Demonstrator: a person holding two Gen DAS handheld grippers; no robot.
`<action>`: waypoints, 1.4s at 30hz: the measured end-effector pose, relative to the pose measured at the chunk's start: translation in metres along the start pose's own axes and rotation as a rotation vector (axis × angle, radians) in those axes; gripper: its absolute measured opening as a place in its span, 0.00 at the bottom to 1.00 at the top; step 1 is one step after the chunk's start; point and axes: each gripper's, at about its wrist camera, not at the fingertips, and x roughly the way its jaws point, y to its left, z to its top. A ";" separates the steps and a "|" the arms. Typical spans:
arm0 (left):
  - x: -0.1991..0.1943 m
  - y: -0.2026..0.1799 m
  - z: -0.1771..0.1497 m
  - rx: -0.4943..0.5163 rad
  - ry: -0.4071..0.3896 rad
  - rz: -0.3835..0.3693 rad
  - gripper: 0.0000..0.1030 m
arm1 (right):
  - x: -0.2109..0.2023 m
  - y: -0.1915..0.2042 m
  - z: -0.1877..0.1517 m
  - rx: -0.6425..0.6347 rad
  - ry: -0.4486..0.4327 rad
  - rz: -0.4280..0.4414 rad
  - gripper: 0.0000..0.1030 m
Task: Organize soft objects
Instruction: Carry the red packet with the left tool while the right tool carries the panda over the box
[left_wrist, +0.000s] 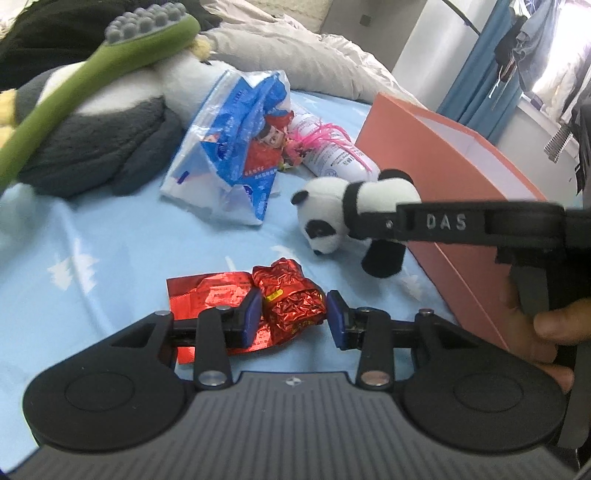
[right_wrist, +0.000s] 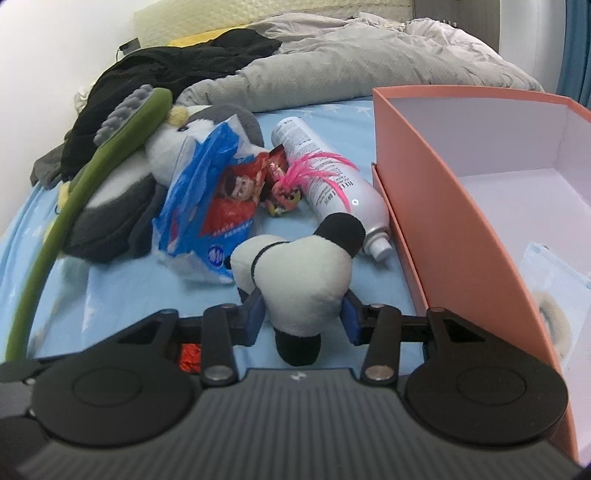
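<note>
— What have the jaws got?
— Left gripper (left_wrist: 293, 317) pinches a crinkly red foil packet (left_wrist: 291, 299) over the blue bedsheet (left_wrist: 110, 258); right gripper (right_wrist: 303, 318) squeezes the fuzzy panda plush (right_wrist: 299, 273) beside the smooth orange box (right_wrist: 443, 206).

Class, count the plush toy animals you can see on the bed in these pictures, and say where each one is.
2. The small panda is gripped by the right gripper beside the orange box. The big grey penguin lies under the green massager. Others may be hidden.

I see a blue star-print bedsheet (right_wrist: 122, 291), a rumpled grey duvet (right_wrist: 332, 59), blue curtains (left_wrist: 476, 62) (daylight behind) and a white wall (right_wrist: 55, 44).
</note>
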 end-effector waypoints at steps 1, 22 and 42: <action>-0.006 0.000 -0.002 -0.002 -0.004 0.003 0.42 | -0.004 0.001 -0.003 -0.007 -0.001 -0.005 0.45; -0.097 -0.012 -0.024 -0.077 -0.095 0.066 0.42 | -0.097 0.015 -0.046 -0.041 0.000 -0.002 0.45; -0.173 -0.064 0.001 -0.046 -0.175 0.009 0.42 | -0.186 0.020 -0.044 -0.043 -0.122 -0.026 0.42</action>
